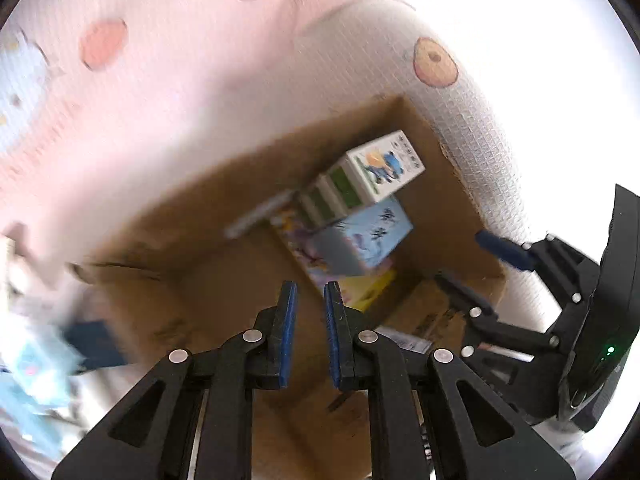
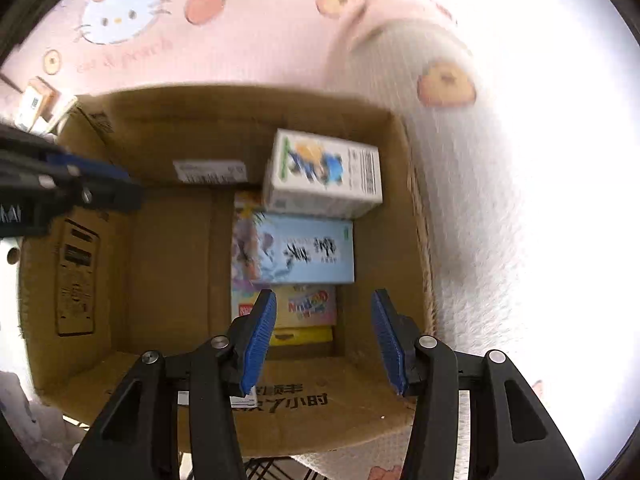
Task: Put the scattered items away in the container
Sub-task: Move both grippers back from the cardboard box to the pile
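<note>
Two grippers over an open cardboard box (image 2: 168, 264) on a pink printed blanket (image 2: 248, 40). Left gripper (image 1: 311, 292): jaws nearly closed, a narrow gap between the blue pads, nothing held. Right gripper (image 2: 324, 300): jaws about half open, empty. Ahead of it, inside the box: yellow pack (image 2: 304, 316), pale blue box (image 2: 304, 252), white carton (image 2: 324, 172), stacked along the right wall.

Cardboard box (image 2: 172, 272): we see matt brown corrugated paper.
Packs inside (image 2: 308, 256): printed card, smooth, faintly glossy.
Blanket (image 2: 256, 40): soft pink waffle-textured cloth.
Right gripper (image 2: 324, 336): matt black plastic, ribbed blue pads (image 2: 260, 340), metal rivets.
</note>
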### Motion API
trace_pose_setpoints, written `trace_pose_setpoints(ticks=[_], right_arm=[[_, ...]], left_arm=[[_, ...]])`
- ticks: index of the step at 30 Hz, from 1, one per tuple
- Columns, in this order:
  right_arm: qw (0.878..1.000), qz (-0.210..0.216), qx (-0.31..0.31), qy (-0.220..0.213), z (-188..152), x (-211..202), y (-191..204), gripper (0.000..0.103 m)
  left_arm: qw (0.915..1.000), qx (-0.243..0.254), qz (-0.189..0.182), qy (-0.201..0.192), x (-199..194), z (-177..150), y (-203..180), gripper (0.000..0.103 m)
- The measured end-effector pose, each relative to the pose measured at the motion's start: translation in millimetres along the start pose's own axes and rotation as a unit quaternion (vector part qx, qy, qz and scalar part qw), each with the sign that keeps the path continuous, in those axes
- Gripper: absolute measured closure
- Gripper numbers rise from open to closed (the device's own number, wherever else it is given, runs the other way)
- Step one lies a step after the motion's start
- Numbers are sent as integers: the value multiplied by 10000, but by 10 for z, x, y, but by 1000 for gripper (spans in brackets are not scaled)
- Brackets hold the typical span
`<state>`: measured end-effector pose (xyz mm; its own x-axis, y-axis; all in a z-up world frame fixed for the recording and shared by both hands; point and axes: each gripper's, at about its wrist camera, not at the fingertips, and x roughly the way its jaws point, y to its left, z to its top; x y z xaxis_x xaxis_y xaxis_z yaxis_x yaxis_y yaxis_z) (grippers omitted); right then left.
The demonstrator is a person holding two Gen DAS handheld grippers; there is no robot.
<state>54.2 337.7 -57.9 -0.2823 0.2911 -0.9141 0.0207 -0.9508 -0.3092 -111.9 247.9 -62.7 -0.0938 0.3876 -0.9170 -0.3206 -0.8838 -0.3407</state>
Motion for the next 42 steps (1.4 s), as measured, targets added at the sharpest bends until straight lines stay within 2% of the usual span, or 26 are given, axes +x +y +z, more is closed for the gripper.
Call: trace_pose_setpoints(ticks=[2, 4, 7, 9, 11, 13, 16, 18, 22, 25, 27, 31, 33, 36, 38, 42], right_arm=[[9997, -40, -201, -120, 35, -132, 158, 57], [9993, -23, -284, -242, 137, -424, 384, 57], [9981, 137, -350, -478, 177, -430, 490, 57], [9968, 337, -359, -632, 266, -515, 573, 57], [9955, 413, -474, -707, 304, -551, 704, 57], [9931, 493, -766, -737, 335, -505, 912, 57], [9879, 715, -1246, -589, 346, -525, 1212, 57], [9860, 687, -1467, -395, 351, -521, 1372, 57], [9827, 321, -1819, -125, 460, -623, 1560, 56], [9766, 88, -2149, -80, 622, -797, 1700, 56], [9673, 52, -2530, -137, 767, -942, 1852, 54], [9520, 393, -3030, -199, 1014, -1119, 2182, 49], [9493, 825, -3022, -258, 1154, -1147, 2306, 48], [9493, 1203, -2853, -549, 1270, -1121, 2463, 48], [9465, 1479, -2734, -864, 1280, -1085, 2533, 48], [9381, 1396, -2917, -1240, 1233, -920, 2693, 48]], left_arm=[[9995, 171, 248, -2, -266, -50, 105, 88], [9974, 454, 558, -79, -323, -87, 184, 86], [9909, 820, 1063, -127, -551, -181, 289, 84], [9892, 893, 1157, -66, -582, -259, 404, 75], [9896, 861, 1147, -119, -678, -356, 556, 53], [9887, 960, 1137, -154, -675, -464, 671, 43], [9833, 1426, 1126, -58, -594, -605, 776, 41], [9755, 1720, 1331, -324, -591, -721, 826, 41], [9526, 2289, 1758, -964, -752, -957, 908, 40], [9494, 2400, 1734, -1042, -851, -1022, 991, 40], [9522, 2276, 1706, -1112, -928, -1025, 1088, 40], [9590, 1807, 1748, -1310, -1068, -1015, 1371, 38], [9624, 1480, 1899, -1258, -1106, -999, 1565, 38], [9678, 920, 1957, -1289, -1207, -1027, 1893, 38], [9686, 678, 2028, -1269, -1236, -1091, 2044, 38], [9636, 312, 2333, -1269, -1262, -1248, 2315, 38]])
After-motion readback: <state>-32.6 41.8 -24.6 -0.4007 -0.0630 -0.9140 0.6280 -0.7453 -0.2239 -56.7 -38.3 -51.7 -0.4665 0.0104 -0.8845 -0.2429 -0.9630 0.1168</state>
